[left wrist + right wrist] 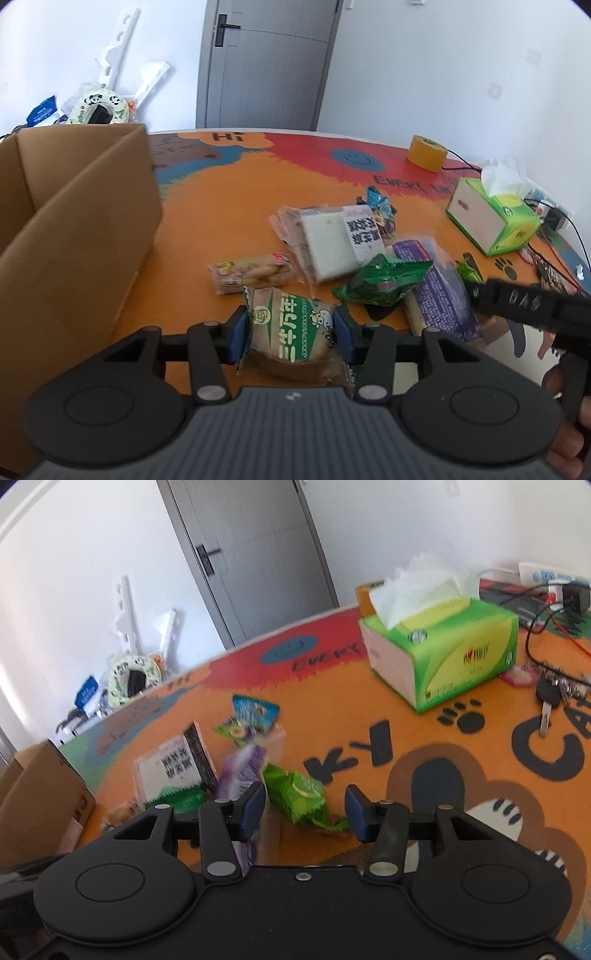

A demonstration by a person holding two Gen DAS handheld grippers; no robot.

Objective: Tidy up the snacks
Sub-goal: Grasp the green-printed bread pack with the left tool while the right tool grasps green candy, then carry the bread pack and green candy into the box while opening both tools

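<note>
My left gripper is shut on a brown cake packet with a green and white label, held just above the orange mat. Beyond it lie a peanut biscuit packet, a clear packet with a white cake, a dark green packet and a purple packet. An open cardboard box stands at the left. My right gripper is open over a bright green packet, with its jaws on either side of it. The purple packet lies to its left.
A green tissue box stands at the back right, with keys and cables beside it. A roll of yellow tape sits at the far edge of the table. The right gripper's body reaches into the left wrist view.
</note>
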